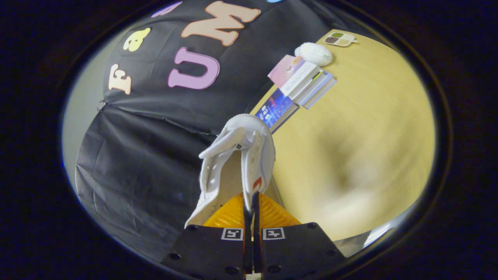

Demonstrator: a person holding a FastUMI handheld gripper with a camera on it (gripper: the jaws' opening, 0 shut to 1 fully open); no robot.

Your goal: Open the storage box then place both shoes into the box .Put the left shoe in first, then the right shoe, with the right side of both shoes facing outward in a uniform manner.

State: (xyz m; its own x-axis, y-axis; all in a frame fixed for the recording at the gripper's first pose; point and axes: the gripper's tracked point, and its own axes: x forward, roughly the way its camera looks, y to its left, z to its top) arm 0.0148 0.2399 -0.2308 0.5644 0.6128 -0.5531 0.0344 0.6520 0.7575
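Note:
A white shoe [243,155] hangs lifted in the air, its toe pointing away from me and its opening turned toward the black cloth wall. My gripper [251,200] is shut on the shoe's heel collar, both fingers pressed together on the thin edge beside a small red mark. The view is tilted, so the yellow table [362,132] stands to the right of the shoe.
A stack of books [301,87] lies on the table beyond the shoe's toe. A white round lump [313,53] sits behind the books, and a small palette-like tray [340,39] lies at the table's far edge. A soft shadow falls on the table's middle.

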